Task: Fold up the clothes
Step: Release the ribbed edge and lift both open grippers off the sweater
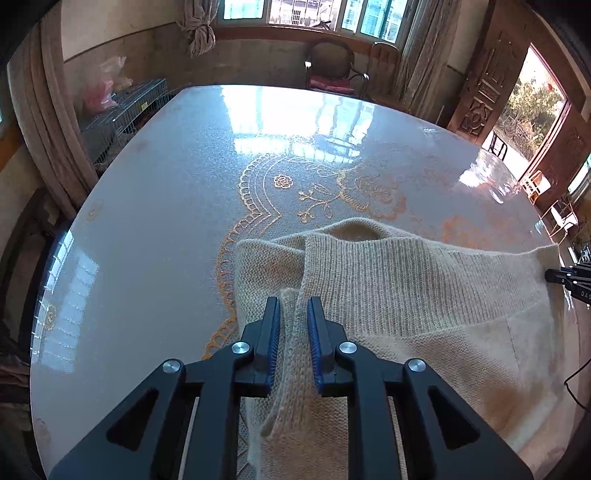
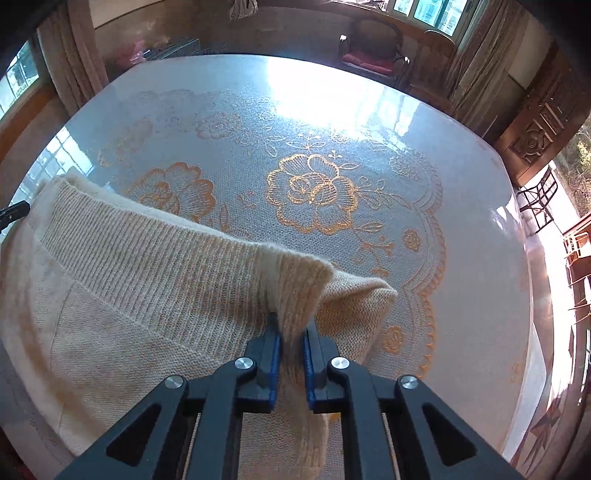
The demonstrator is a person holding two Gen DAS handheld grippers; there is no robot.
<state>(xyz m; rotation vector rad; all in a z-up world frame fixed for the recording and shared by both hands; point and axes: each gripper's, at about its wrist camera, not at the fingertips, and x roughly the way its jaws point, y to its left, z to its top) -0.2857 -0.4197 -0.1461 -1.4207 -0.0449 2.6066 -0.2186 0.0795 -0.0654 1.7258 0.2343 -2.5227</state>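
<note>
The room had curtained windows, a chair at the far wall and a carved wooden door on the right. The worktop was glossy and pale, with a gold floral pattern at its centre.

The sweater, cream knit with a ribbed band, lay on the near part of the worktop, partly folded over itself.

The left claw was above the sweater's left side. A narrow strip of knit ran between its fingers, which stood slightly apart; whether they clamped the strip could not be told.

The right claw was clenched on a raised fold of the ribbed band, lifting that corner off the worktop. Its tip showed at the right edge of the left wrist view, touching the sweater's edge.
</note>
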